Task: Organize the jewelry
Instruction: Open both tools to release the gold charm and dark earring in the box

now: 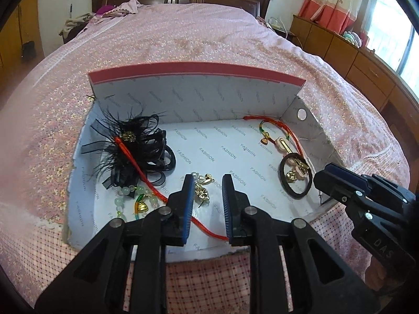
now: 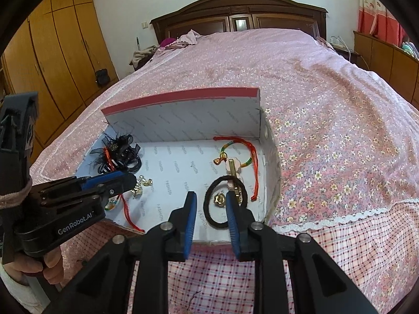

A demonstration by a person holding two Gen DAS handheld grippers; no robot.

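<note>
A shallow white cardboard box (image 1: 199, 104) lies on the bed and holds the jewelry. At its left sit a black feather hair clip (image 1: 131, 144), a red cord (image 1: 146, 175), green beads (image 1: 125, 196) and gold earrings (image 1: 203, 192). At its right lie a black hair tie (image 1: 296, 176), a pink hair clip (image 1: 284, 145) and a red-green bracelet (image 1: 272, 128). My left gripper (image 1: 208, 183) is open and empty, just above the gold earrings. My right gripper (image 2: 210, 201) is open and empty, over the black hair tie (image 2: 209, 209) and its gold charm (image 2: 219, 199).
The box sits near the foot of a bed with a pink floral cover (image 2: 327, 130). A dark wooden headboard (image 2: 238, 13) stands at the far end. Wooden wardrobes (image 2: 52, 65) line the left, low cabinets (image 1: 353, 57) the right.
</note>
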